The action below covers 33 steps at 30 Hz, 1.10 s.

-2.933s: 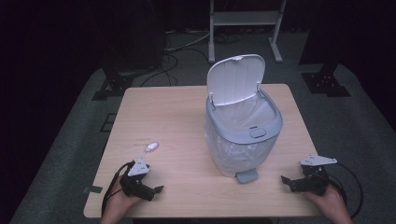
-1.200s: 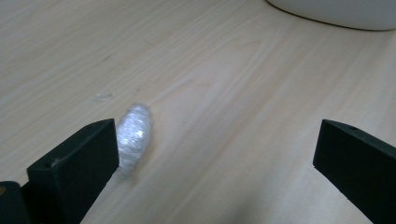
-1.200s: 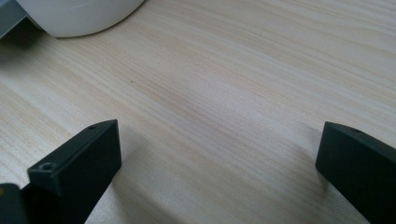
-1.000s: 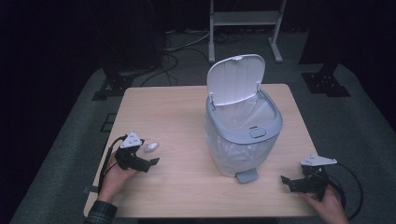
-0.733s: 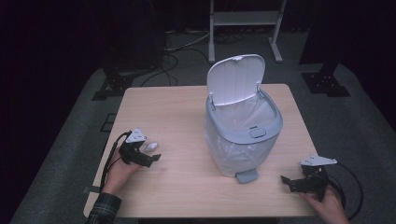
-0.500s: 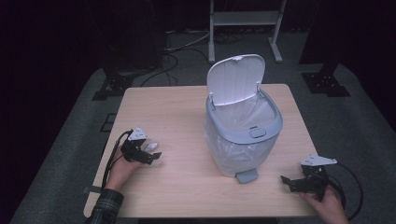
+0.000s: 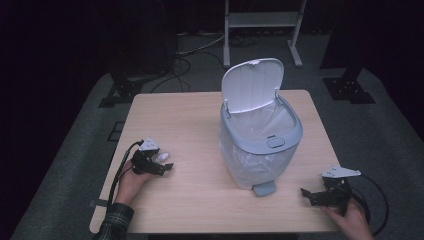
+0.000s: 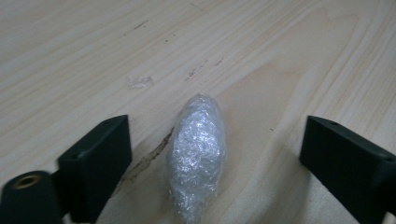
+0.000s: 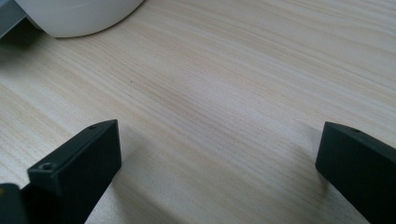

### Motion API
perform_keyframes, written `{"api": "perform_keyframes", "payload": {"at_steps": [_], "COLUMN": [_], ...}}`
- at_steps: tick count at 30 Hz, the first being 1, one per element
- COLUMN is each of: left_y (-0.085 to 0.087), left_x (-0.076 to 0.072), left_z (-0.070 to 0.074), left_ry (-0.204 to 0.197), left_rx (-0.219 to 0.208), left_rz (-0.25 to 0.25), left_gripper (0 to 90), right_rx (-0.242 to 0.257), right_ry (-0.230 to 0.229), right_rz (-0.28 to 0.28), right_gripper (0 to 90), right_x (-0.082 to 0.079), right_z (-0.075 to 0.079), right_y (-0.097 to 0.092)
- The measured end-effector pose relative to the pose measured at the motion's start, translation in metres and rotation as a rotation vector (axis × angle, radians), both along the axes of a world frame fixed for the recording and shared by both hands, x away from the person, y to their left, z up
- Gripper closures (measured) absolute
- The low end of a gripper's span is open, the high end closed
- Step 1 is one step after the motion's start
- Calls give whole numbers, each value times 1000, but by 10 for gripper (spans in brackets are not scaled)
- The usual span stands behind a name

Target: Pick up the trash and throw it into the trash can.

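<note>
The left gripper (image 8: 212, 163) stands with its jaws spread wide on either side of a wad of crumpled clear plastic wrap (image 8: 198, 151), neither jaw touching it; in the high view this gripper (image 7: 159, 162) sits well to the left of the pedal bin (image 7: 260, 145), with the wad (image 7: 161, 156) showing pale just beside its tip. The right gripper (image 9: 215, 172) is likewise spread wide over bare wood, grasping nothing, and lies near the table's front right corner (image 7: 312, 195), to the right of the bin's grey pedal (image 7: 263, 188). The bin stands between the two grippers on the light wooden table (image 7: 200, 125), its white lid (image 7: 251, 85) tipped up at the back and a clear liner bag (image 7: 260, 125) showing inside the grey rim. The wad is an oblong, glossy, wrinkled lump lying flat on the wood, its narrow end toward the camera. A small clear scrap (image 8: 140, 82) lies beyond it on the table.
</note>
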<state>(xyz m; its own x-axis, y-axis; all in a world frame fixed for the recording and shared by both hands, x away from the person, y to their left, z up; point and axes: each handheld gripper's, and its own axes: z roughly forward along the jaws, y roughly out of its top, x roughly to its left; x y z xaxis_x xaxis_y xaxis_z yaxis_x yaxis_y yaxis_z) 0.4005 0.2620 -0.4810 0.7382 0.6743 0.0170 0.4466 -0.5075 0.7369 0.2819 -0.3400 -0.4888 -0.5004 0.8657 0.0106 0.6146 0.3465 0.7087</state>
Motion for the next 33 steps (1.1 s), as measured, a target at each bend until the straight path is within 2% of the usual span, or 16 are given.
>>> {"api": "perform_keyframes", "payload": {"at_steps": [3, 6, 10, 14, 16, 21, 33], "left_y": [2, 5, 8, 9, 10, 10, 9], "left_x": [0, -2, -3, -4, -5, -5, -6], "left_z": [0, 1, 1, 1, 1, 1, 2], "left_ry": [-9, -21, -30, -33, -36, -38, -32], "left_rx": [-11, -23, -36, -35, -42, -44, -51], "left_rz": [-1, -3, 31, 48, 38, 32, 46], "left_gripper": [180, 306, 432, 488, 593, 652, 665], "right_rx": [0, 0, 0, 0, 0, 0, 0], "right_ry": [0, 0, 0, 0, 0, 0, 0], "right_rz": [0, 0, 0, 0, 0, 0, 0], "right_gripper": [0, 0, 0, 0, 0, 0, 0], "right_x": [0, 0, 0, 0, 0, 0, 0], "right_z": [0, 0, 0, 0, 0, 0, 0], "right_y": [0, 0, 0, 0, 0, 0, 0]}}
